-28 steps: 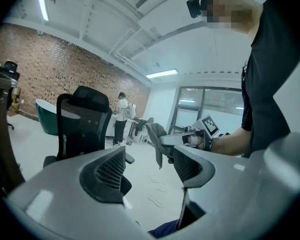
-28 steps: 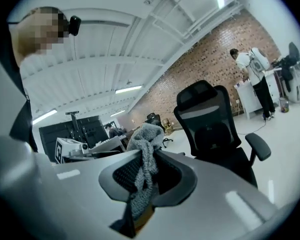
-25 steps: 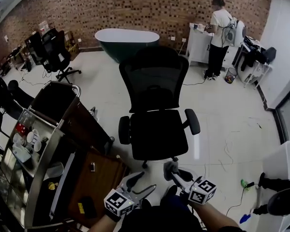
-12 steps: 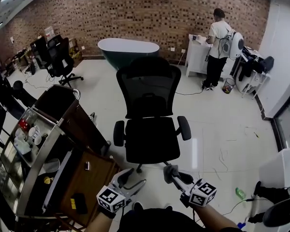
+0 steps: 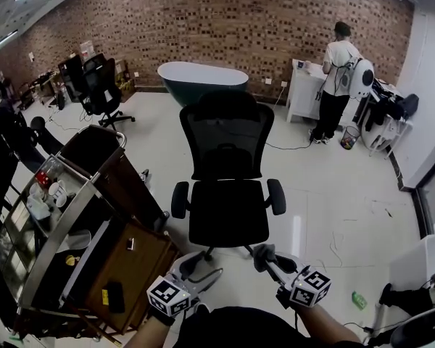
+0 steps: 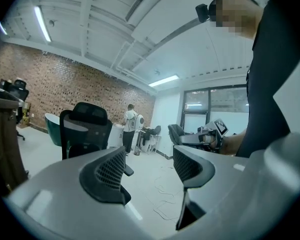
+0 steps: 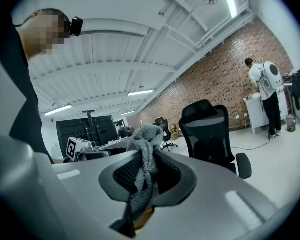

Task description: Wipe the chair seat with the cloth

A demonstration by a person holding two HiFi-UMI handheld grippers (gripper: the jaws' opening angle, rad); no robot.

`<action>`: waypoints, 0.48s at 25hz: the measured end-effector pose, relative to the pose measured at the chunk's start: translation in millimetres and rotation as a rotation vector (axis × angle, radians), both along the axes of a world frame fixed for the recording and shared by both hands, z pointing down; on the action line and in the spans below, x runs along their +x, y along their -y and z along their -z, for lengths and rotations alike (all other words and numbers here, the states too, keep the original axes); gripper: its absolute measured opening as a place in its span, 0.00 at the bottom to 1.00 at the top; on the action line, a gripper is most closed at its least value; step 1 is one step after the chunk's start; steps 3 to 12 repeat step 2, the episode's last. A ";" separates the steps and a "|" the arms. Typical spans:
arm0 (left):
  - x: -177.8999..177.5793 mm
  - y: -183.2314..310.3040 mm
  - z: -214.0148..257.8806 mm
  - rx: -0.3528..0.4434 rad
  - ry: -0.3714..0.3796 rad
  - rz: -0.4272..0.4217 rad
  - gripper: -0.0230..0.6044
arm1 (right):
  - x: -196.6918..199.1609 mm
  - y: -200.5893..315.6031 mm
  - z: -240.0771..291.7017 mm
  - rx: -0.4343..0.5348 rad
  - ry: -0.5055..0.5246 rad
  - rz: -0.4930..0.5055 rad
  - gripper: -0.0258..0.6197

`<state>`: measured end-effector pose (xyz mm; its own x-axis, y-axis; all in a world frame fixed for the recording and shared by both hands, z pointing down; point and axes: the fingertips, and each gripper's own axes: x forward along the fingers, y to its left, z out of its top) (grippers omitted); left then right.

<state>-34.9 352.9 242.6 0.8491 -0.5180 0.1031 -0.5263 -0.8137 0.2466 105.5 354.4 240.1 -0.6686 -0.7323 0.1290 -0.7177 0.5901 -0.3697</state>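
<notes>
Your right gripper (image 7: 145, 170) is clamped on the grey cloth (image 7: 141, 146), which bunches up above the jaws. Your left gripper (image 6: 150, 166) has its jaws apart, with nothing between them. Both hang just in front of the chair seat (image 5: 227, 212), apart from it. At your left, the cart (image 5: 78, 207) holds white cups (image 5: 54, 192).

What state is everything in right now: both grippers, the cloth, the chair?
left gripper: open, nothing between the jaws.
right gripper: shut on the cloth.
cloth: bunched, pinched between the right jaws, held short of the chair.
chair: upright, seat side toward the person.
chair seat: bare, not yet touched by the cloth.
</notes>
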 end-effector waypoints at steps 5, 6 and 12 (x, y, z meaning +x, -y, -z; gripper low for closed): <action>0.7 2.4 6.4 0.008 0.005 0.010 0.55 | 3.1 2.5 5.2 0.019 0.003 0.006 0.12; 0.7 2.4 6.4 0.008 0.005 0.010 0.55 | 3.1 2.5 5.2 0.019 0.003 0.006 0.12; 0.7 2.4 6.4 0.008 0.005 0.010 0.55 | 3.1 2.5 5.2 0.019 0.003 0.006 0.12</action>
